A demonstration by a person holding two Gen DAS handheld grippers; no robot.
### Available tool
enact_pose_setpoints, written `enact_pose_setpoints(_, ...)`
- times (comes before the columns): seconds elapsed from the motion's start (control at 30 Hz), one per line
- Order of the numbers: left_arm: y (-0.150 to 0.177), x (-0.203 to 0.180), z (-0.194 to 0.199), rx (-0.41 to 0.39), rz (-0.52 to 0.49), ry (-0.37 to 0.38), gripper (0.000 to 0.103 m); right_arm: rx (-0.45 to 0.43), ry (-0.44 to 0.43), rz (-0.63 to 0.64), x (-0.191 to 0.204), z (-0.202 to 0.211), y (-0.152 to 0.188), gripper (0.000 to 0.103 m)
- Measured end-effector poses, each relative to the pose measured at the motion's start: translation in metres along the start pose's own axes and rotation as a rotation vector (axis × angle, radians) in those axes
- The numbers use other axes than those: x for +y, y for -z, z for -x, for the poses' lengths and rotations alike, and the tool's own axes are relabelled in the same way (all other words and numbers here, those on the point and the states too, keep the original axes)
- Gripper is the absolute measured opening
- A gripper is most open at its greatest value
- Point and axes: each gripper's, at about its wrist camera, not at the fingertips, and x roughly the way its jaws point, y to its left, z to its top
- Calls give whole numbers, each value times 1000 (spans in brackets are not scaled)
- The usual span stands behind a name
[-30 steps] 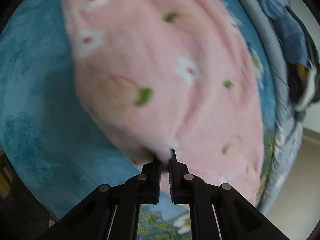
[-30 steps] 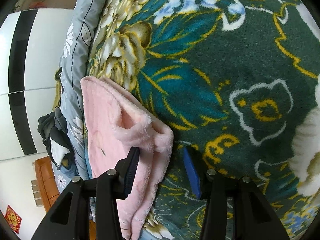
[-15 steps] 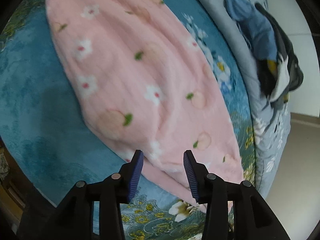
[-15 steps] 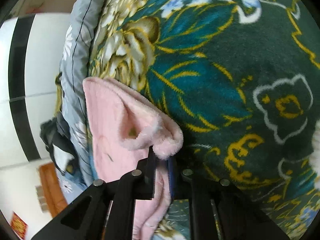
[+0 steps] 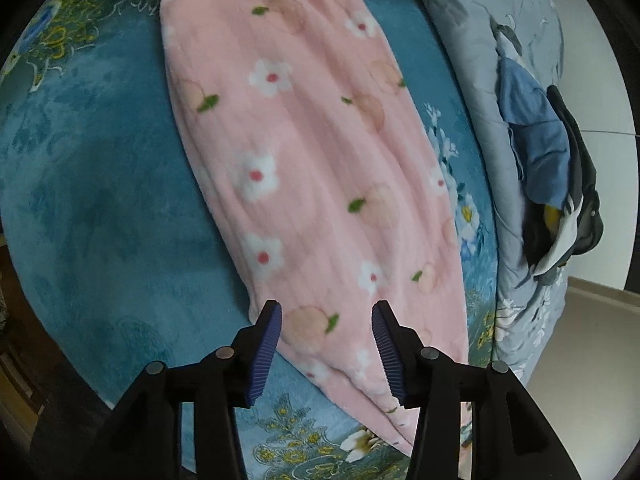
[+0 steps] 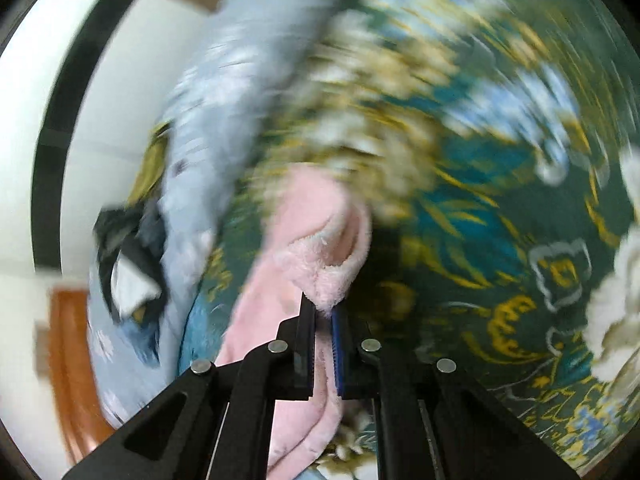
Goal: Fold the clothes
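- The surface under me was a bed spread with a plush floral blanket (image 5: 100,184), teal in my left view and dark green with yellow scrolls in the right (image 6: 500,240).
- Along the bed's far edge lay a grey-blue flowered quilt (image 5: 492,92), and past it I saw a white wall (image 5: 600,92) and pale floor (image 5: 580,340).
- A heap of blue and dark clothes (image 5: 552,168) sat on that quilt, well apart from my work.
- The pink fleece garment (image 5: 312,168) with white flowers and peaches lay long and flat on the blanket.
- My left tool (image 5: 326,344) hung wide open over the garment's near end, gripping nothing.
- My right tool (image 6: 323,320) was clamped on a fuzzy fold of the pink garment (image 6: 320,248).
- The right view was heavily blurred; a brown wooden piece (image 6: 72,360) showed low at the left.
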Motion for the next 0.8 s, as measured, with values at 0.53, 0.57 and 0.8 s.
enact_pose_setpoints(0.53,-144,58,55,-12,-10,43,61,268,-97,809,297,-94,257,7)
enact_pose_setpoints(0.57,-152,67,57,-17,5,38,61,306,-79,838,302,-110,277,7)
enact_pose_setpoints(0.8,-191,115,55,-36,102,44,61,504,103,890,275,-177,372,7)
